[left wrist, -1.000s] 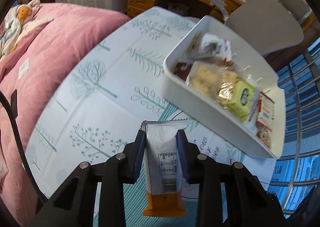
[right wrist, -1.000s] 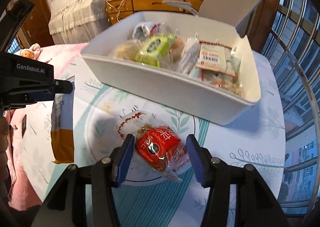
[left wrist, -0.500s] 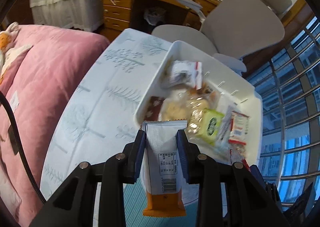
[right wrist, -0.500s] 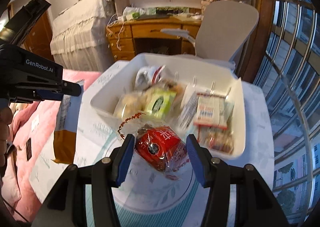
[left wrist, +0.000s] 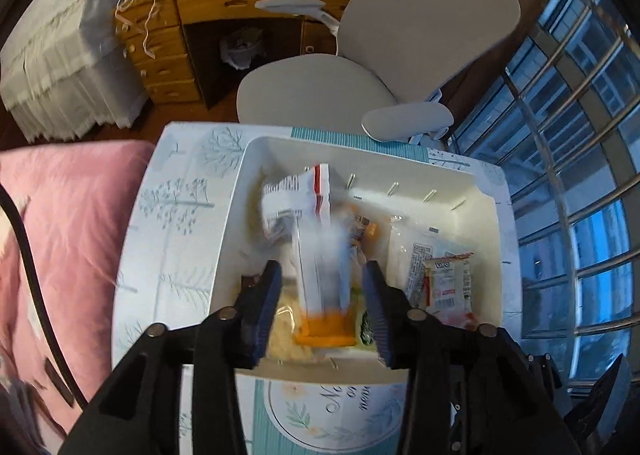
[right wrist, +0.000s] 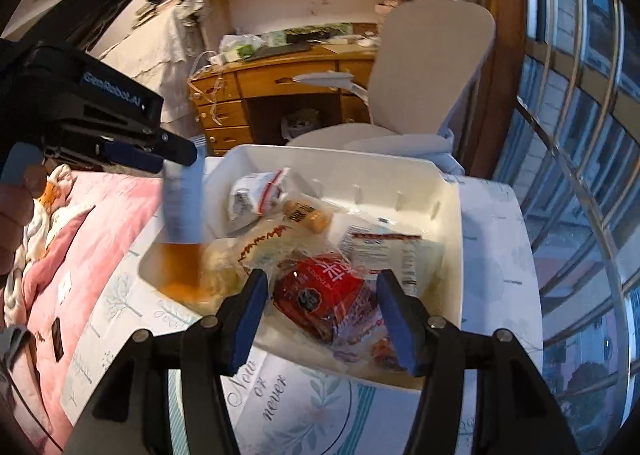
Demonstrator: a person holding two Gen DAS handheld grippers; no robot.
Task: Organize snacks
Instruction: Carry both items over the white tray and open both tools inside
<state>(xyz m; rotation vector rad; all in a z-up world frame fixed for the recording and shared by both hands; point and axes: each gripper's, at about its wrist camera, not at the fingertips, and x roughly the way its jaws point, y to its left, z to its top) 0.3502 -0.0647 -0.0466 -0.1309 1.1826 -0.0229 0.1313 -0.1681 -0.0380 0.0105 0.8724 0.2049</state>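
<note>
While both grippers hang over the white bin (left wrist: 490,215), each lets go of a snack. Left gripper (left wrist: 322,305): jaws opening, spread clear of the white-and-orange bar packet (left wrist: 322,279), which is blurred between them, long axis running straight out along the fingers, orange end nearest the jaw roots. From the right wrist view the packet (right wrist: 182,223) hangs upright below the left jaws at the bin's near-left corner, seemingly dropping in. Right gripper (right wrist: 320,313): jaws opening, the red snack pouch (right wrist: 324,299) between them in crinkly clear wrap; pad contact not clear, looks loose. Pouch lies just ahead of and below the right jaws, above the bin's near rim. Neither snack is settled yet, judging by blur.
</note>
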